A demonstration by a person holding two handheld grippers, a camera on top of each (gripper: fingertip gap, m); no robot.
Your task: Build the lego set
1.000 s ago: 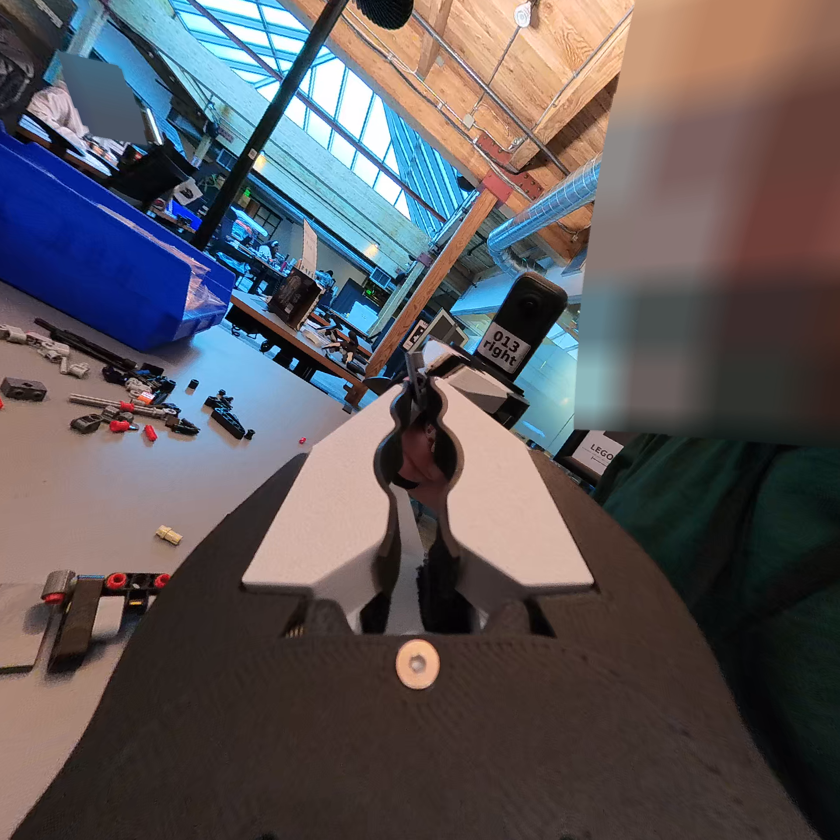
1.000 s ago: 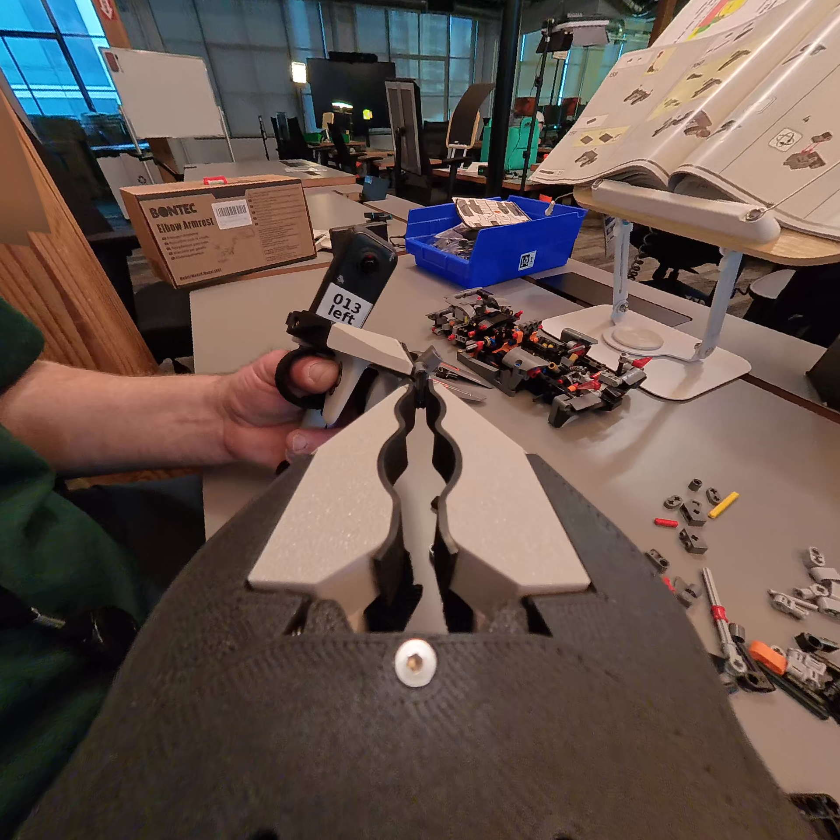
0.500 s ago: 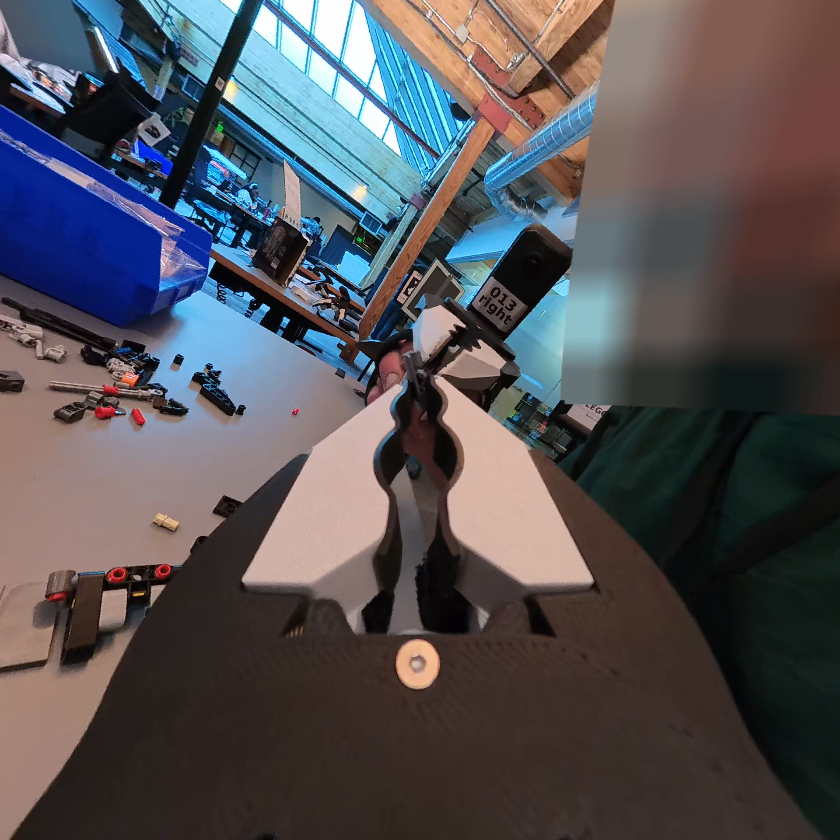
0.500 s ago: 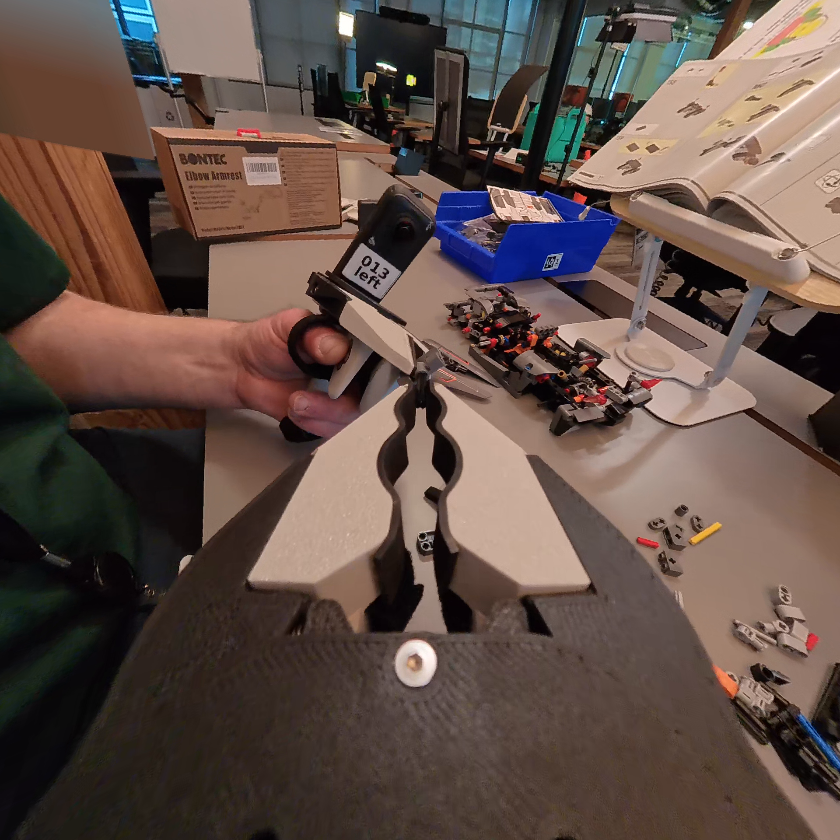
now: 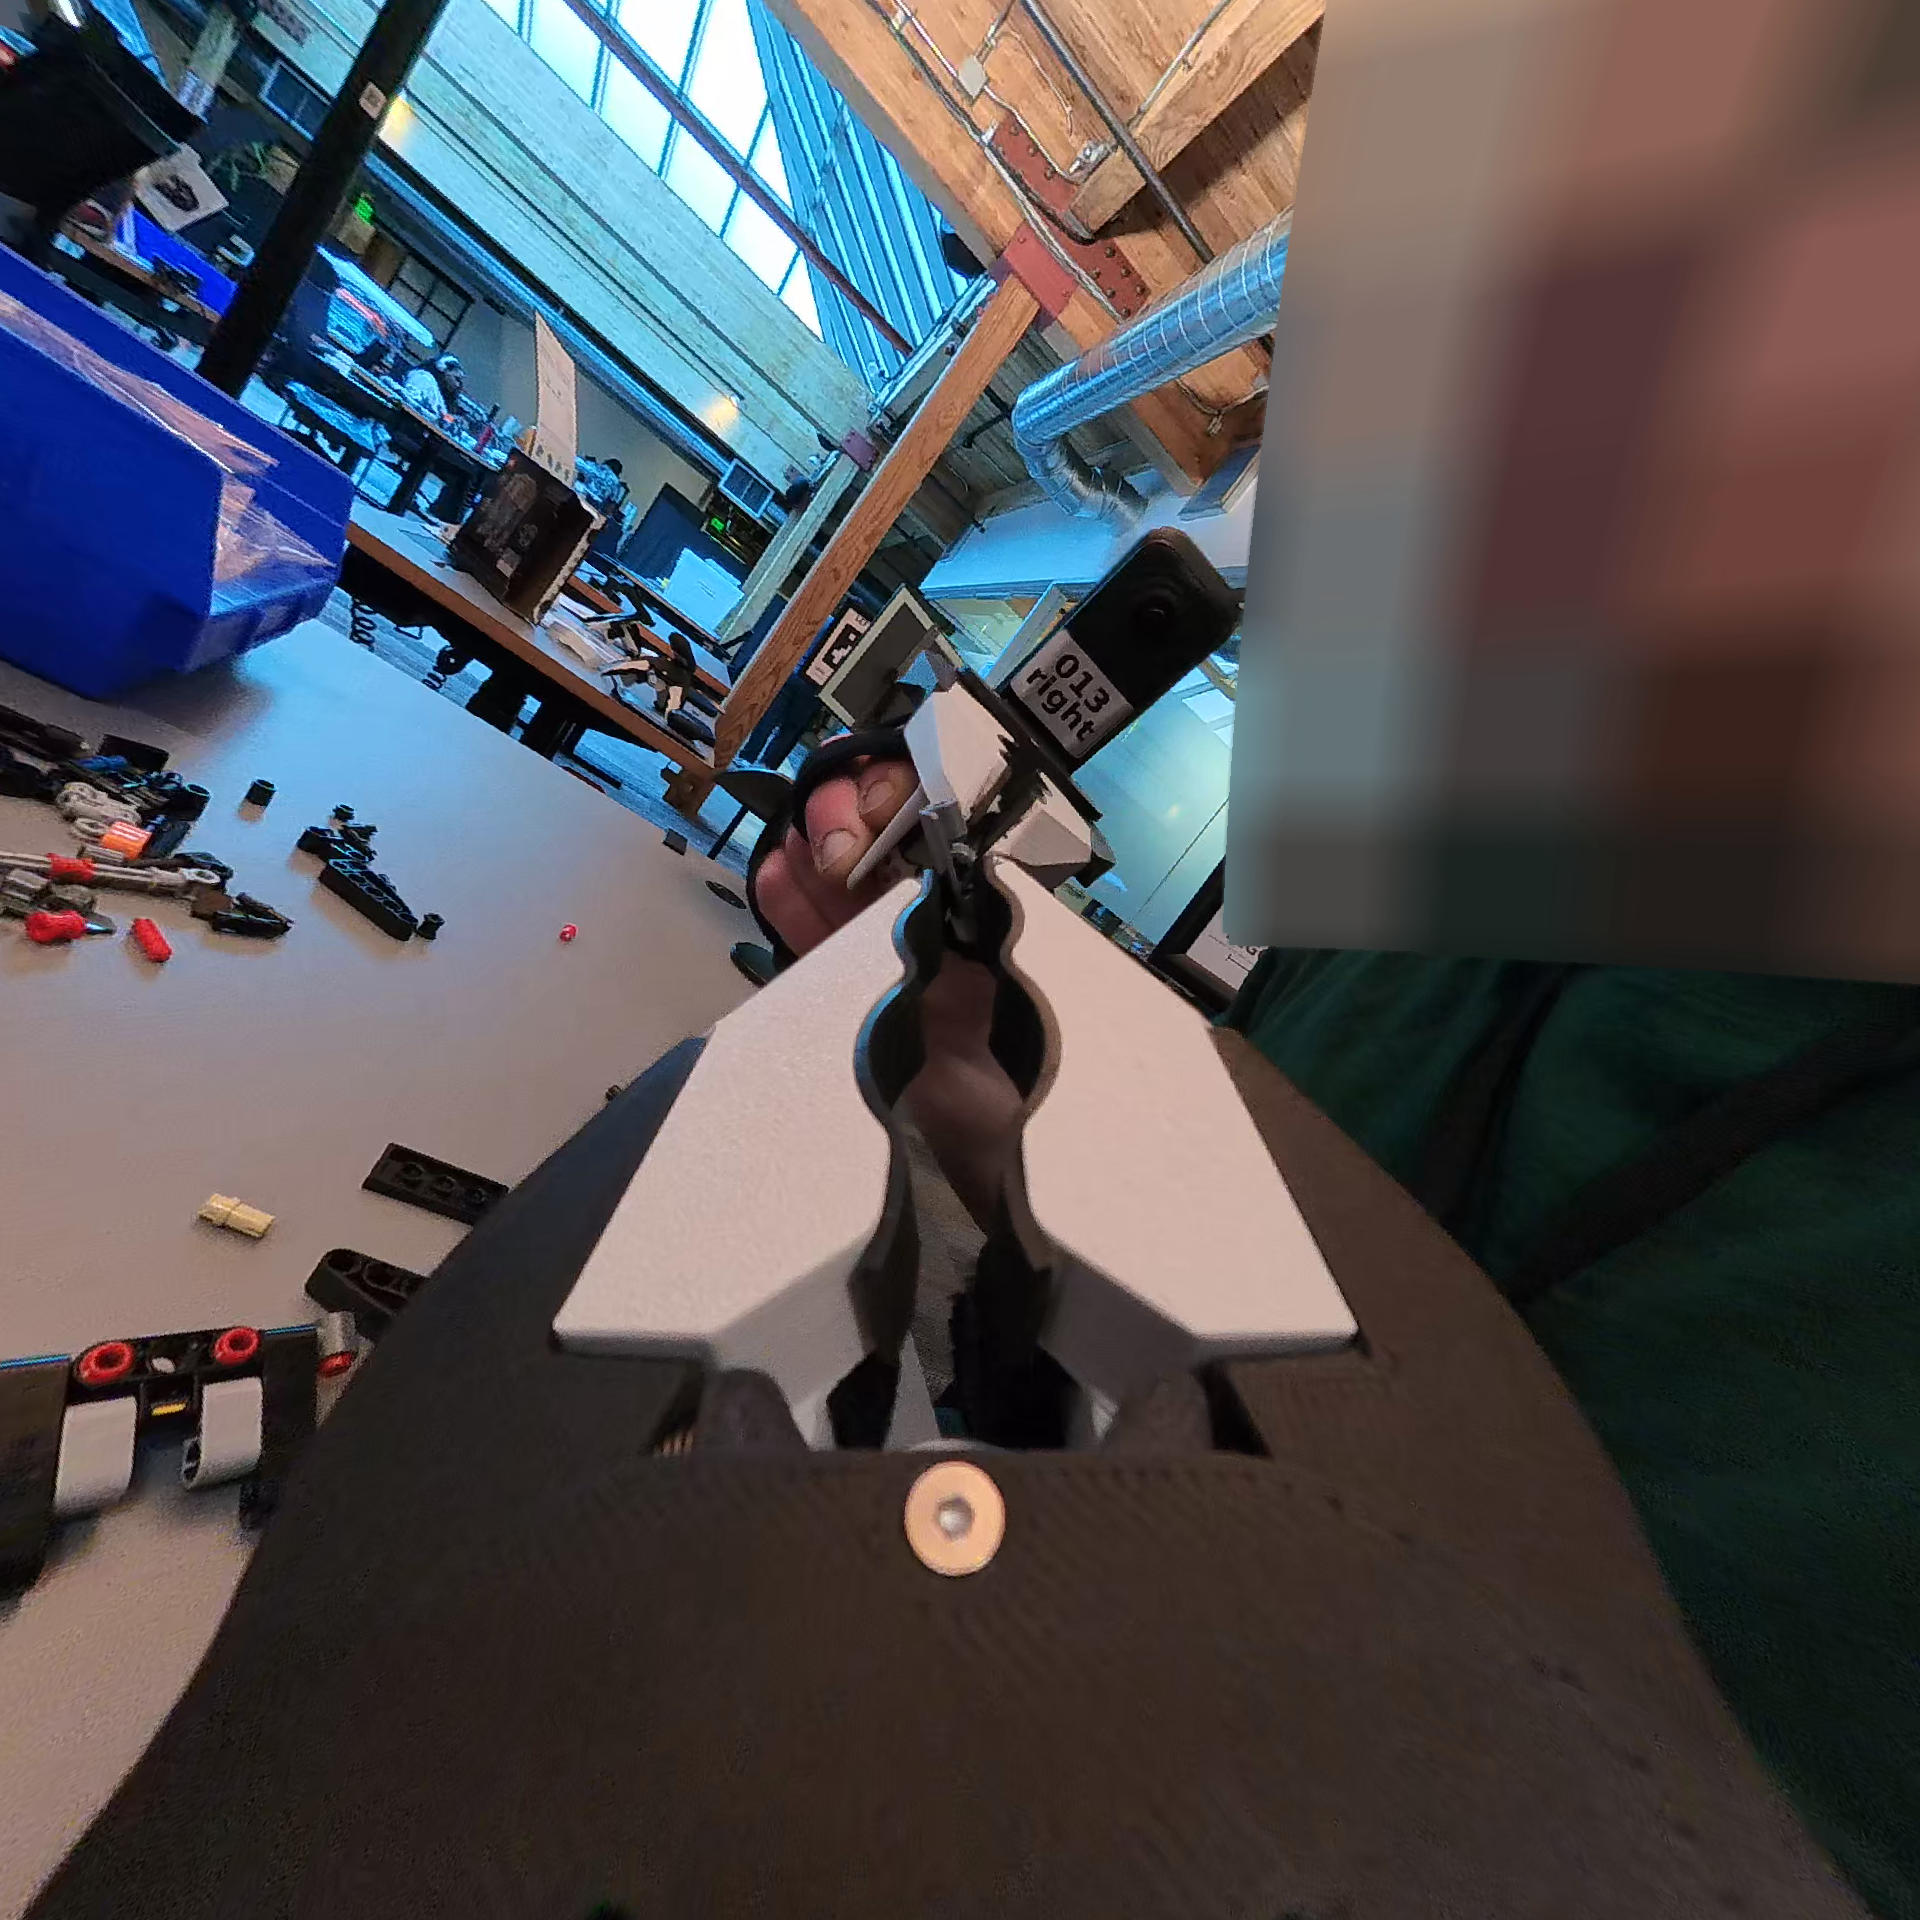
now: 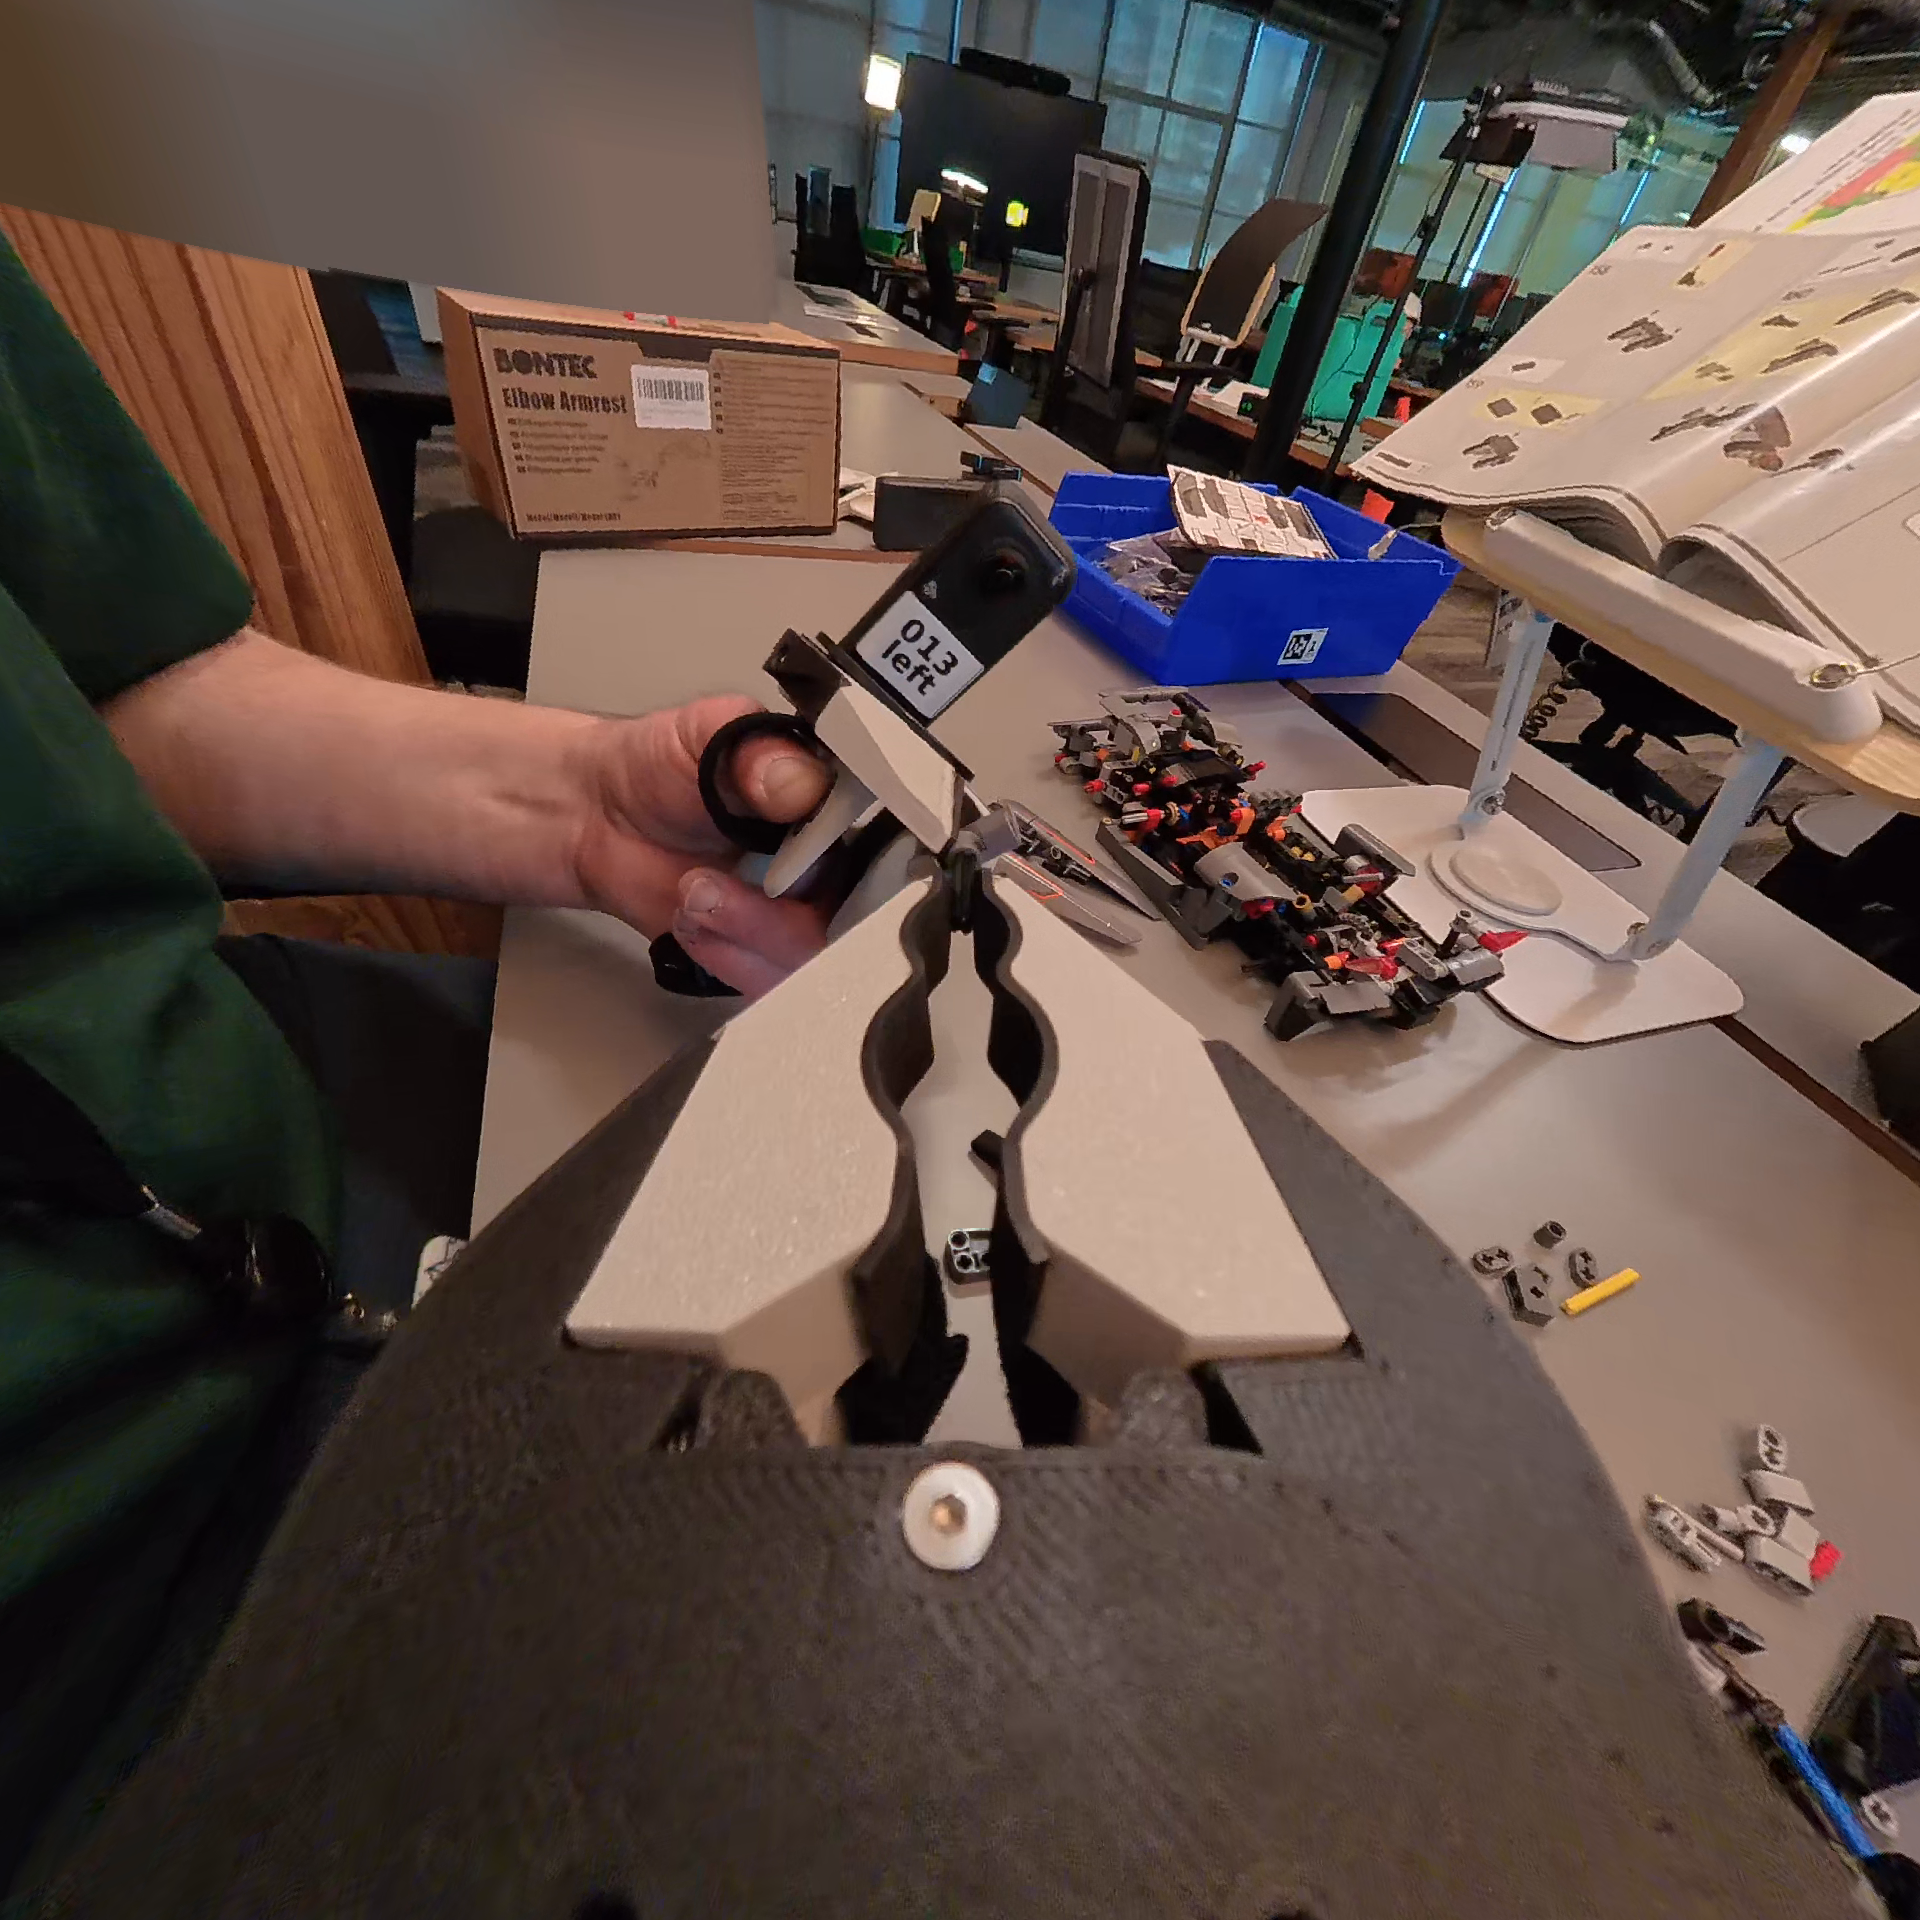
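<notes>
Now: left gripper (image 5: 956,899) & right gripper (image 6: 961,883) met tip to tip mid-frame, both nearly closed, pinching one small grey piece (image 6: 987,831) w/ a thin pin. Pin axis upright-ish, betw. both tips. Half-built car (image 6: 1268,862) right of centre, on table (image 6: 1558,1122), well apart.

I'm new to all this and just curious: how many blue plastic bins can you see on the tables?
1 for certain: a blue bin at the table's far side, behind the half-built lego car. The left wrist view shows a blue bin too, perhaps the same one.
</notes>
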